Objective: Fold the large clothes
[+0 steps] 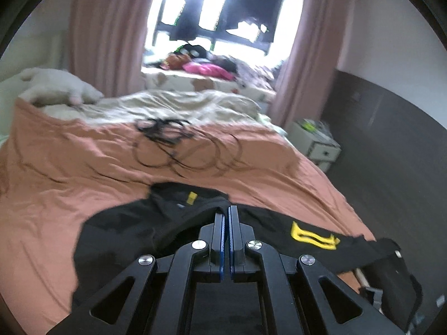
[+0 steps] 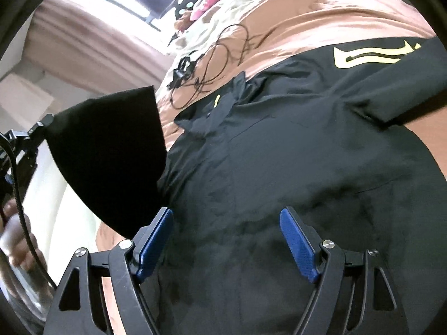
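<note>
A black shirt (image 1: 134, 231) with yellow markings lies spread on the orange bedsheet (image 1: 83, 167). My left gripper (image 1: 226, 212) is shut on a fold of the shirt and holds it up above the bed. In the right wrist view the shirt (image 2: 293, 139) fills the middle, with a yellow logo on its sleeve (image 2: 371, 54). A lifted black flap (image 2: 111, 153) hangs at the left, held by the left gripper's tip (image 2: 42, 122). My right gripper (image 2: 226, 217) is open, its blue pads just above the shirt body.
A tangle of black cables (image 1: 167, 139) lies on the bed beyond the shirt. A beige blanket (image 1: 167, 106) and a white pillow (image 1: 56, 86) sit further back. A white nightstand (image 1: 318, 142) stands right of the bed. Clothes are piled by the window (image 1: 206, 67).
</note>
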A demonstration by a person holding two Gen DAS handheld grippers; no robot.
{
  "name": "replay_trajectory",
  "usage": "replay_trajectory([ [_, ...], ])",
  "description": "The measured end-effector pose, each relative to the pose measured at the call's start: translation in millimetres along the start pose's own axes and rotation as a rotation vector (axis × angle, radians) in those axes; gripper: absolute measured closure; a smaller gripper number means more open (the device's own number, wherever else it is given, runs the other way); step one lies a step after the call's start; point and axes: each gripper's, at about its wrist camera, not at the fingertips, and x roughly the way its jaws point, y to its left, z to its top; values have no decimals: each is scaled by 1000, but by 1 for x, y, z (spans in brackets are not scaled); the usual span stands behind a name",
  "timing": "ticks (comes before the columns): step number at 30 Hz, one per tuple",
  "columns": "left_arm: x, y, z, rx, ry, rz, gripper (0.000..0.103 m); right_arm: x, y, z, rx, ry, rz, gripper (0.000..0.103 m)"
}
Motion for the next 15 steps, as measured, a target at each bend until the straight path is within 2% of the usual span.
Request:
replay_trajectory([
  [1,10,-7,-4,10,41,-20,101,-2,-1,1,3,-3,0,24],
  [2,21,-13,-10,19,104,-52,96,-4,-1,2,3,-6,2,24],
  [4,38,-15,-25,10,212,-125,75,-4,0,1,-5,-3,6,24],
  [5,45,-13,-37,-10,263,-169,53,-4,1,0,-8,1,7,24],
  [6,46,-9,-43,-23,278,-188,35,-2,3,0,-10,7,7,24],
  [8,42,4,-62,-65,292,-221,19,1,3,-2,-17,21,4,24],
  [9,37,8,-70,-85,290,-228,14,3,4,-4,-22,28,0,24],
  [11,28,23,-81,-125,284,-215,14,6,5,-4,-31,38,-5,24],
  [15,3,64,-108,-192,233,-100,14,14,14,-12,-66,56,-23,24],
])
